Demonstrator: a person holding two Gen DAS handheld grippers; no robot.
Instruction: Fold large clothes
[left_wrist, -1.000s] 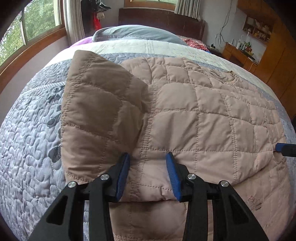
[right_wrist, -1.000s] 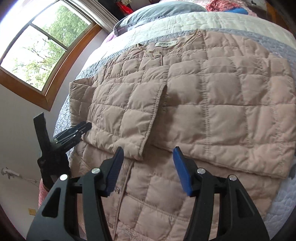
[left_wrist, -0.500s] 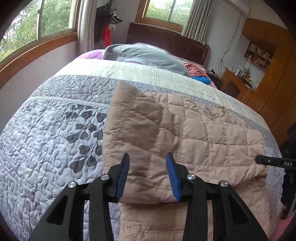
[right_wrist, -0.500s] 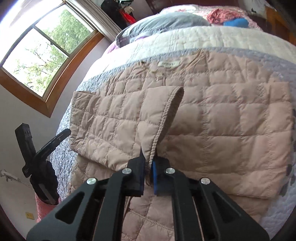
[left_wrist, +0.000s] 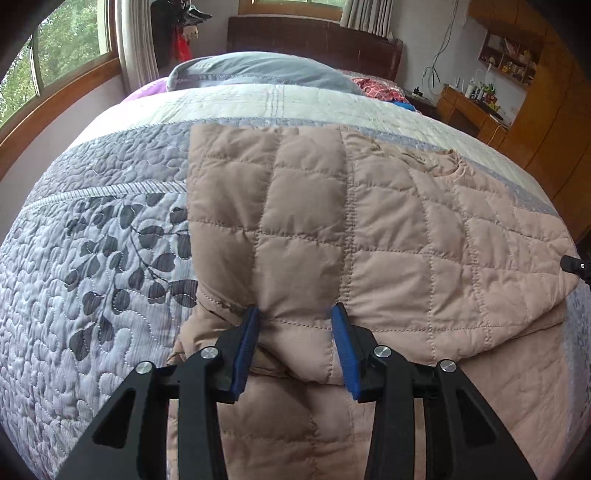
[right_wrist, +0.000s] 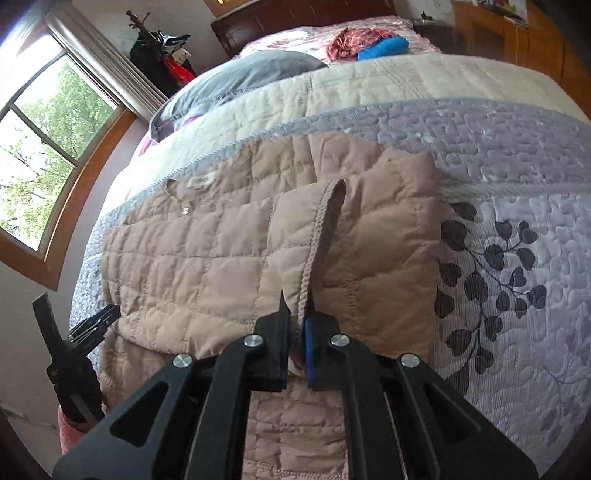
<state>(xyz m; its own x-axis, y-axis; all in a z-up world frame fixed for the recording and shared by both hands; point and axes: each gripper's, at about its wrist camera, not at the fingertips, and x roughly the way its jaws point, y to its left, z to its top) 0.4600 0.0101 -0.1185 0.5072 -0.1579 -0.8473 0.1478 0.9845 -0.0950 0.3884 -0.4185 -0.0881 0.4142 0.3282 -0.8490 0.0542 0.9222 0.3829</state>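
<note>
Across the bed (left_wrist: 110, 295), on its grey leaf-patterned quilt (right_wrist: 517, 277), lies a tan quilted jacket (left_wrist: 406, 240), collar toward the headboard, both sleeves folded over the body. Beyond it sit a grey pillow (left_wrist: 258, 70) and a red and blue heap of clothes (right_wrist: 369, 44). On the right gripper (right_wrist: 298, 328) the fingers pinch the ribbed cuff (right_wrist: 317, 236); on the left gripper (left_wrist: 295, 350) they stand spread around a sleeve fold. A neck label (right_wrist: 201, 181) is too small to read.

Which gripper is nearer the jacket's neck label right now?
Right. The right gripper, shut on the sleeve cuff, sits below the label. The left gripper waits open at the jacket's far side edge.
</note>
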